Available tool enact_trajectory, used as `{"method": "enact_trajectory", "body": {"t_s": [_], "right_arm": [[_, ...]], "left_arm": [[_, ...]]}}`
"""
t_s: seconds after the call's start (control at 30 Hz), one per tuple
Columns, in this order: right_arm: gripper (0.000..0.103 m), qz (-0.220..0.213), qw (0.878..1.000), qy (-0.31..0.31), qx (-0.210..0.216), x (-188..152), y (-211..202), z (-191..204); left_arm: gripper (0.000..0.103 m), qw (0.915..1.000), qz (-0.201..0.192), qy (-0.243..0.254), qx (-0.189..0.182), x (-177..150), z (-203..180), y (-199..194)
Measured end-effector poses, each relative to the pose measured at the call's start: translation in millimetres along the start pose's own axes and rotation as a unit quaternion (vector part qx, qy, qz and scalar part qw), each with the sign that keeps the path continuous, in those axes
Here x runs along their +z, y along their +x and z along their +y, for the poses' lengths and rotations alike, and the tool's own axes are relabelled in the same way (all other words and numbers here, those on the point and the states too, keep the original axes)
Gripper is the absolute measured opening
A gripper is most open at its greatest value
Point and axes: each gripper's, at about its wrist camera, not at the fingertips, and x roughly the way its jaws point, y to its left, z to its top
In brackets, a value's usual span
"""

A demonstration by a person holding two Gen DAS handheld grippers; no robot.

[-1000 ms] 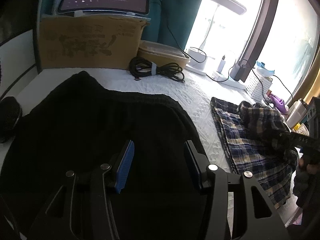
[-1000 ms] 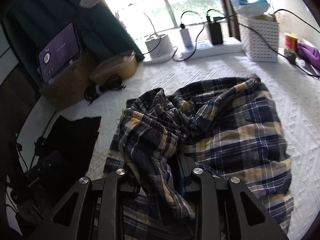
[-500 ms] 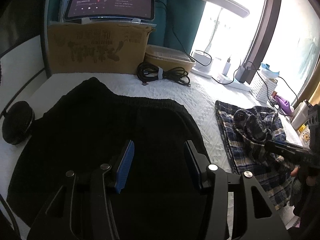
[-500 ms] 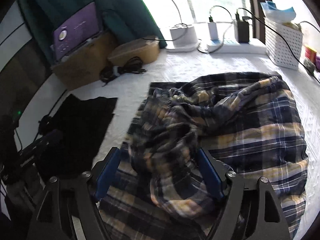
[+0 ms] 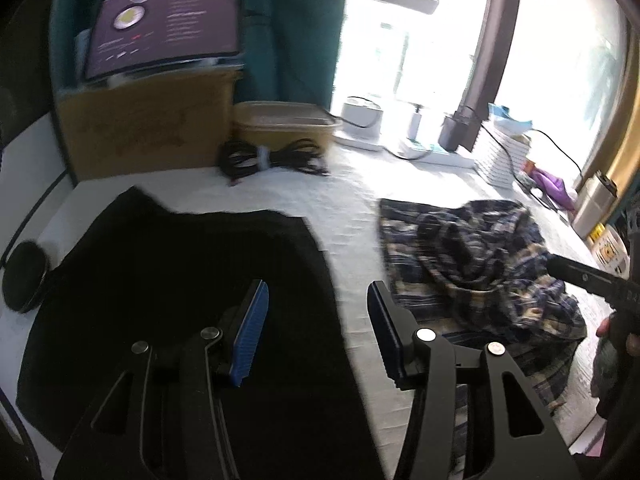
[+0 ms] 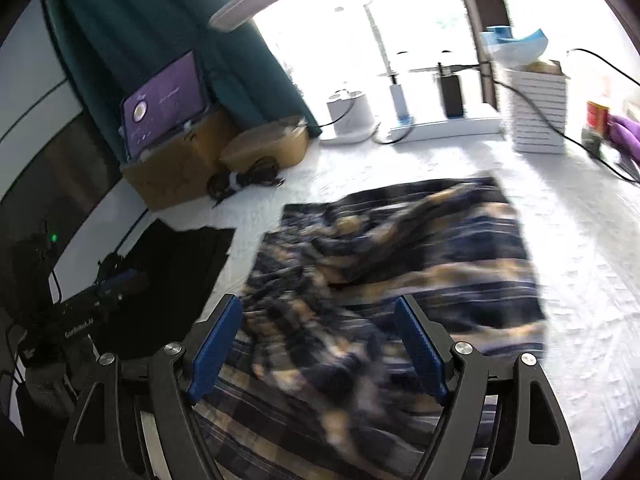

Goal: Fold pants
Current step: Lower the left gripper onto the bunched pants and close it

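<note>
White quilted counter (image 6: 580, 248) fills both views, running back to a bright window.

Black fabric garment (image 5: 180, 280) lies spread flat on the counter's left part, taking up much of the left wrist view. In the right wrist view it shows as a dark patch (image 6: 180, 264) left of the plaid.

Navy, tan and white plaid pants (image 6: 400, 264) lie on the counter to the right of the black garment, apart from it with a bare white strip between. The far part lies flat with a straight edge; the near left part is rumpled into a heap. In the left wrist view the same pants (image 5: 472, 264) sit crumpled at the right.

Brown cardboard box (image 5: 148, 128) stands at the back left, with a purple-lit tablet screen (image 5: 168, 28) propped on top. A tan lidded plastic container (image 5: 284, 124) sits beside the box, and a coiled black cable bundle (image 5: 272, 158) lies just in front of it.

Left gripper (image 5: 316, 328) hovers over the edge of the black garment, jaws parted, nothing between the blue pads.

Right gripper (image 6: 320, 344) hangs over the rumpled part of the plaid pants, jaws spread wide; cloth shows beneath and between them, but the pads do not press on it.
</note>
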Motion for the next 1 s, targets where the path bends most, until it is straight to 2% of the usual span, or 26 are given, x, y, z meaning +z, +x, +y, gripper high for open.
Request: {"method": "enact_trajectory", "body": {"t_s": [0.47, 0.7, 0.77, 0.8, 0.83, 1.0], "right_arm": [[0.08, -0.038, 0.995, 0.088, -0.019, -24, -47, -101], [0.08, -0.045, 0.992, 0.119, -0.027, -35, -59, -136], [0.08, -0.047, 0.991, 0.124, -0.028, -37, -61, -140], [0.08, -0.048, 0.991, 0.125, -0.028, -38, -62, -142], [0.08, -0.048, 0.99, 0.127, -0.028, -40, -62, -143], [0.08, -0.043, 0.99, 0.129, -0.026, -43, -58, -142]], "left_arm": [[0.051, 0.9954, 0.03, 0.078, -0.047, 16, -111, 29], [0.051, 0.988, 0.064, 0.103, -0.096, 10, -146, 52], [0.046, 0.9883, 0.062, 0.101, -0.096, 9, -145, 55], [0.031, 0.9885, 0.066, 0.101, -0.092, 9, -144, 57], [0.025, 0.9886, 0.071, 0.101, -0.086, 9, -142, 59], [0.012, 0.9885, 0.07, 0.106, -0.082, 3, -134, 50]]}}
